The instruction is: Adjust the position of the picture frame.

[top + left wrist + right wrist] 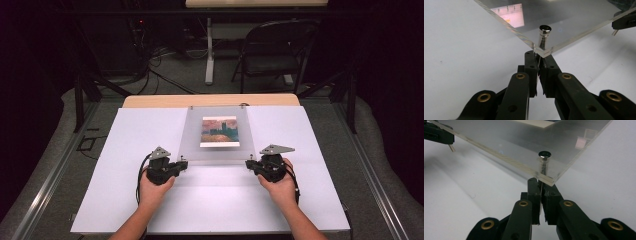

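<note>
A clear acrylic panel [192, 145] lies on the white table top [220, 200], with a small landscape picture [219, 132] under it. My left gripper [182, 164] sits at the panel's near left corner and my right gripper [250, 162] at its near right corner. In the left gripper view the black jaws [538, 56] are shut just beneath the corner, below a metal standoff [544, 35]. The right gripper view shows the same: shut jaws [541, 183] under a standoff [544, 157]. A thin pale sliver shows in each seam; I cannot tell what it is.
A folding chair [277, 47] and a table leg [209, 50] stand on the floor beyond the far wooden edge [210, 100]. Cables lie on the floor at the back left. White surface extends to both sides of the panel and in front of the hands.
</note>
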